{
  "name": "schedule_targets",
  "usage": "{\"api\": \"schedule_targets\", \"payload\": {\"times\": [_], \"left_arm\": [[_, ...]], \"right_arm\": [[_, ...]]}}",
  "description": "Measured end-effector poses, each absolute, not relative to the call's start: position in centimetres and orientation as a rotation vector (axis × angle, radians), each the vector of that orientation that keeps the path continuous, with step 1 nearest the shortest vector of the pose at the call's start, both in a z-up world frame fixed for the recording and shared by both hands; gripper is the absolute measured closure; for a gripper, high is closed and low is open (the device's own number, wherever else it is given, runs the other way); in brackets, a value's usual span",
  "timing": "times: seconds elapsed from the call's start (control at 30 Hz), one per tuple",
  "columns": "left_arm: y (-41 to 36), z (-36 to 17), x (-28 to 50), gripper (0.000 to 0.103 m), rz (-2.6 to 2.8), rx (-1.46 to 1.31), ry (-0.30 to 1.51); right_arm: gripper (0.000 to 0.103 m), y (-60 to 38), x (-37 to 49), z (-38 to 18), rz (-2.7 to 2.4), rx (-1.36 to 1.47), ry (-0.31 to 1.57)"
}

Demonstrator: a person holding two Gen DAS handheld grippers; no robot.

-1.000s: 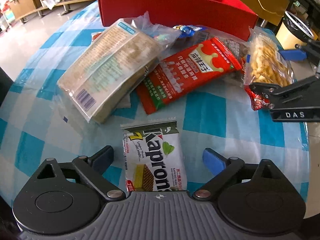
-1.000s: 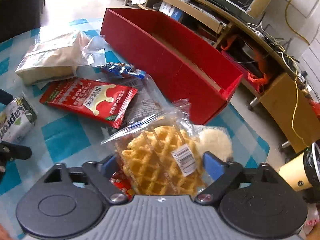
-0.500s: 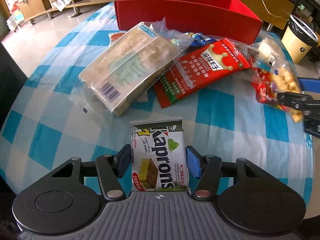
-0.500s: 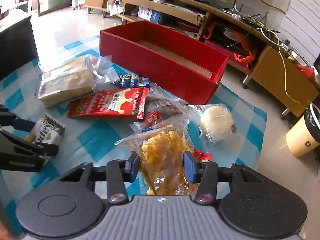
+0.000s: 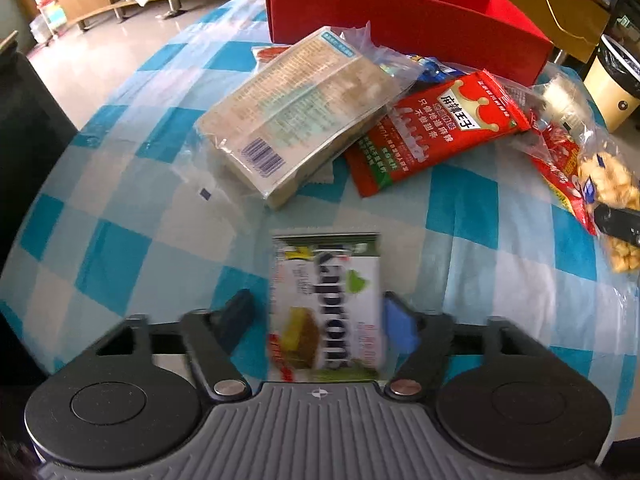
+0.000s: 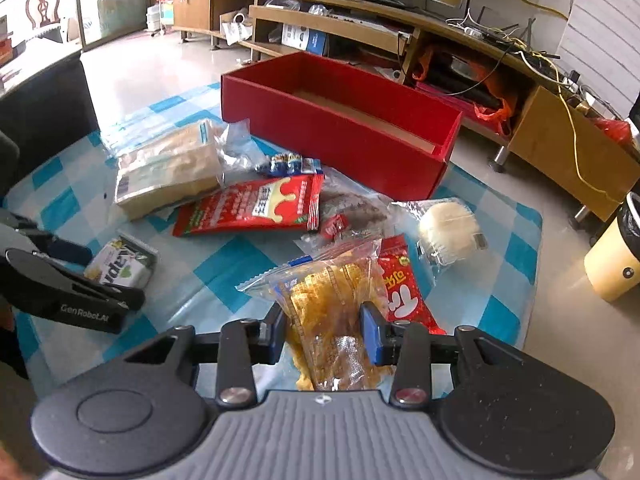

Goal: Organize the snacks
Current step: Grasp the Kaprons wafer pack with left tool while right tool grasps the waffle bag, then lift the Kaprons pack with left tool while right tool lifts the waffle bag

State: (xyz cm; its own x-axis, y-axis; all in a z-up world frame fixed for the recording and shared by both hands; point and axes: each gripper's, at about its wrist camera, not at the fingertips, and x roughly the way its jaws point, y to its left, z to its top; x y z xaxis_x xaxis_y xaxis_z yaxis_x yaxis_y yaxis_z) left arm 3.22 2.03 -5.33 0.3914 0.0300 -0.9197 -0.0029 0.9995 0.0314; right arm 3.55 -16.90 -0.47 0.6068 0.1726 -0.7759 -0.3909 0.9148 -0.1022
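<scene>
My left gripper (image 5: 316, 320) has its pads around a green and white Kaprons wafer pack (image 5: 326, 304); the left pad stands a little off the pack, which looks blurred. The pack also shows in the right wrist view (image 6: 122, 266). My right gripper (image 6: 324, 334) is shut on a clear bag of yellow waffles (image 6: 332, 316) and holds it above the table. The open red box (image 6: 340, 120) stands at the table's far side and shows nothing inside.
On the blue checked tablecloth (image 5: 120, 208) lie a large pale biscuit pack (image 5: 296, 112), a red snack pouch (image 5: 436, 128), a small blue packet (image 6: 290, 164), a round white bun in wrap (image 6: 448, 226) and a red packet (image 6: 400, 284). A yellow bin (image 6: 616, 256) stands right.
Both grippers closed on their packs over the last second. The right gripper has lifted the waffle bag. The left gripper's jaws look slightly wider than half a second ago and the wafer pack blurs.
</scene>
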Motion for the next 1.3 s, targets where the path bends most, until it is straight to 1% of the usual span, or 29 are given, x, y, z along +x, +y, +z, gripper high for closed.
{"api": "schedule_targets", "payload": {"times": [0.23,0.47,0.5,0.57,0.63,0.8,0.9,0.97,1.0,1.03,1.07,1.1,1.13,1.2,1.3], "left_arm": [[2.5,-4.6,3.4,0.039,0.025,0.002,1.172],[3.2,-1.0,3.3,0.039,0.004,-0.051,1.096],[3.1,-0.5,3.4,0.039,-0.003,-0.055,1.084],[2.6,0.4,3.7,0.039,-0.022,-0.056,1.059],[2.1,1.0,4.0,0.039,-0.042,-0.049,1.036],[1.4,1.9,5.5,0.039,-0.068,-0.056,1.001],[1.4,1.4,5.9,0.039,-0.082,-0.064,1.004],[1.5,0.9,6.0,0.039,-0.100,-0.078,1.021],[1.5,0.8,5.9,0.039,-0.108,-0.084,1.029],[1.6,0.6,5.8,0.039,-0.118,-0.089,1.037],[1.8,0.6,5.7,0.039,-0.125,-0.095,1.040],[2.0,0.6,5.6,0.039,-0.131,-0.101,1.039],[2.3,0.7,5.5,0.039,-0.134,-0.106,1.037],[2.7,0.7,5.3,0.039,-0.140,-0.121,1.037],[3.1,0.6,5.2,0.038,-0.152,-0.142,1.046]], "right_arm": [[0.064,-16.5,4.1,-0.1,0.350,-0.251,0.866],[0.068,-16.6,4.8,1.6,0.349,-0.190,0.831],[0.069,-16.5,4.9,1.9,0.349,-0.183,0.828],[0.075,-16.4,5.2,2.3,0.352,-0.165,0.819],[0.091,-16.4,5.5,2.6,0.362,-0.142,0.813],[0.092,-16.9,6.5,2.8,0.354,-0.104,0.816],[0.092,-17.5,6.9,1.8,0.368,-0.096,0.870],[0.089,-18.0,6.8,0.7,0.370,-0.096,0.911],[0.084,-17.9,6.5,0.2,0.380,-0.108,0.921],[0.072,-17.8,6.2,-0.1,0.397,-0.128,0.932],[0.064,-17.7,5.8,-0.3,0.404,-0.146,0.947],[0.050,-17.6,5.4,-0.5,0.419,-0.154,0.946],[0.039,-17.3,4.9,-0.7,0.445,-0.161,0.942],[0.029,-16.4,4.8,-1.6,0.473,-0.184,0.965],[0.027,-14.5,5.1,-3.6,0.469,-0.259,1.013]]}}
